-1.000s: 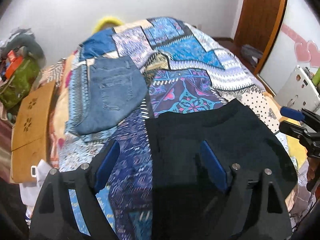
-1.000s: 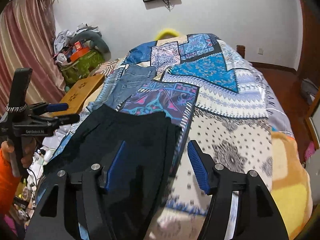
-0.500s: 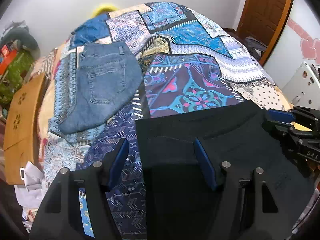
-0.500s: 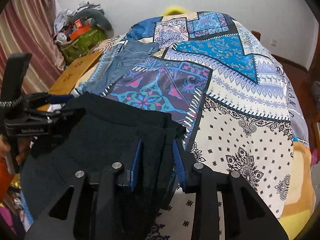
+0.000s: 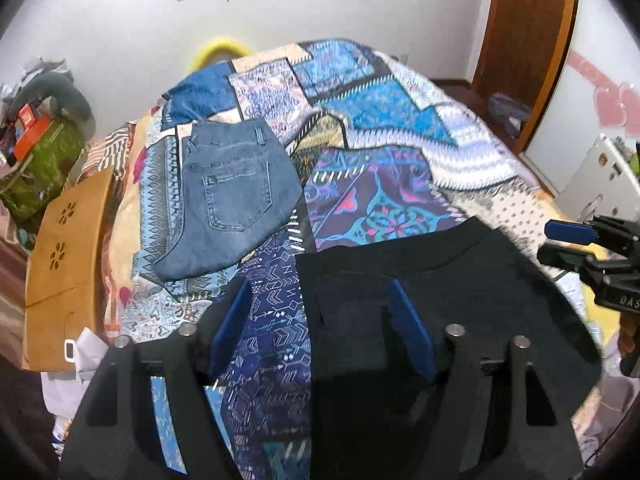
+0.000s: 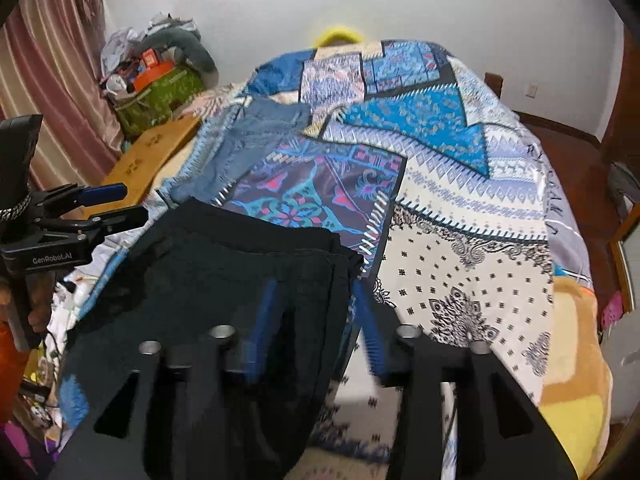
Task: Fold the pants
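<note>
Black pants [image 5: 440, 304] lie flat at the near edge of the patterned bed, waistband toward the far side; they also show in the right wrist view [image 6: 224, 280]. My left gripper [image 5: 320, 316] is open above the pants' left edge, one finger over the bedspread, one over the black cloth. My right gripper [image 6: 316, 316] is open over the pants' right edge, blurred. Each gripper shows in the other's view: the right [image 5: 592, 248], the left [image 6: 80, 212].
Folded blue jeans [image 5: 232, 196] lie on the bedspread [image 5: 384, 92] beyond the black pants. A wooden board [image 5: 60, 264] runs along the bed's left side. Cluttered bags [image 6: 156, 80] stand by the curtain. A door [image 5: 524, 40] is at the right.
Half a second ago my right gripper was nearly closed on the pants' right edge; now it is open and has drawn back. Both grippers have lifted and pulled back from the pants.
</note>
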Demonstrator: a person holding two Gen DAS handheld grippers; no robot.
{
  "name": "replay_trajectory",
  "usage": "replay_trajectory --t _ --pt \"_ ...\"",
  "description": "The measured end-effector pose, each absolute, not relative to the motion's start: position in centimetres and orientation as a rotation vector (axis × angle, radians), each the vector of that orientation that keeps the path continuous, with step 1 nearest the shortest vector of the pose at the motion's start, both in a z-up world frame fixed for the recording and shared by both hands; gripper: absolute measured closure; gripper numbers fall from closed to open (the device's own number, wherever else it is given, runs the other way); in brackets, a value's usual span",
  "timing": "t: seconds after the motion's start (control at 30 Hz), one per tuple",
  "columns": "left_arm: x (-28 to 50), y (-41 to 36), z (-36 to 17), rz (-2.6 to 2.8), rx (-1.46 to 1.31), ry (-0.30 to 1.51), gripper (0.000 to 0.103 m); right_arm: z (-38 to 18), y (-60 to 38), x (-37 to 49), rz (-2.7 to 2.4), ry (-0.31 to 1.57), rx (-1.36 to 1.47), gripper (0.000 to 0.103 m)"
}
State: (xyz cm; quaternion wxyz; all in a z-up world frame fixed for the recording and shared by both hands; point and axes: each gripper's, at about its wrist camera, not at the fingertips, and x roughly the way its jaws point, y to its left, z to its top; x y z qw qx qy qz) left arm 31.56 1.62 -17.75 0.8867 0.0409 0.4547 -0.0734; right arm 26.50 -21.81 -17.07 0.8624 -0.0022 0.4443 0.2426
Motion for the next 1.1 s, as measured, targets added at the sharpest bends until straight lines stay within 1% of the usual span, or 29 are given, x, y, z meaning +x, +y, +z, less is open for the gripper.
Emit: replay_trajectory --t 0.03,0.07,0.1,0.13,0.2,0.23,0.3,0.33,0.4,0.53,0.63,0.77,0.93,1.03,1.1 --pt "31.2 1.9 -17.3 -0.158 0.069 0.943 0.017 -16.7 -21.9 26.1 0.506 0.917 0.001 0.049" --pt "30.7 2.4 -16.9 -0.17 0.042 0.939 0.014 -16.1 -22.2 25.4 0.504 0.897 0.007 0.043" --pt "30.4 2.6 -16.7 -0.176 0.029 0.938 0.012 -15.9 -22.2 25.1 0.503 0.888 0.009 0.041" --pt "30.2 2.8 -16.6 -0.178 0.019 0.94 0.012 -15.7 -22.3 24.6 0.504 0.883 0.012 0.039" --pt "29.8 3.1 -16.9 -0.175 0.003 0.97 0.01 -15.8 -22.3 23.9 0.51 0.891 0.018 0.029" --pt "29.7 3.2 -17.1 -0.179 -0.006 0.989 0.01 -15.9 -22.3 23.6 0.516 0.897 0.023 0.027" --pt "29.6 3.7 -18.1 -0.206 -0.065 1.047 0.01 -16.6 -22.3 23.0 0.523 0.917 0.037 0.019" --pt "29.6 3.9 -18.5 -0.218 -0.091 1.07 0.01 -17.1 -22.4 22.8 0.525 0.928 0.045 0.019" --pt "29.7 3.9 -19.6 -0.238 -0.124 1.124 0.01 -18.3 -22.3 22.5 0.535 0.967 0.057 0.019" --pt "30.2 3.6 -21.9 -0.225 -0.095 1.186 0.01 -20.8 -22.2 22.8 0.539 1.049 0.067 0.019" --pt "30.9 3.6 -23.5 -0.258 -0.125 1.252 0.01 -22.2 -22.7 23.6 0.574 1.105 0.145 0.019" --pt "32.0 3.1 -24.4 -0.302 -0.127 1.279 0.009 -23.1 -23.5 24.7 0.609 1.134 0.238 0.018" --pt "33.3 2.3 -25.5 -0.376 -0.163 1.325 0.007 -23.6 -22.9 25.7 0.642 1.141 0.254 0.019" --pt "34.1 2.5 -26.1 -0.413 -0.228 1.347 0.007 -24.0 -22.8 26.7 0.66 1.17 0.306 0.024" --pt "34.4 2.5 -26.2 -0.428 -0.236 1.344 0.007 -24.1 -22.8 27.1 0.666 1.185 0.33 0.032"
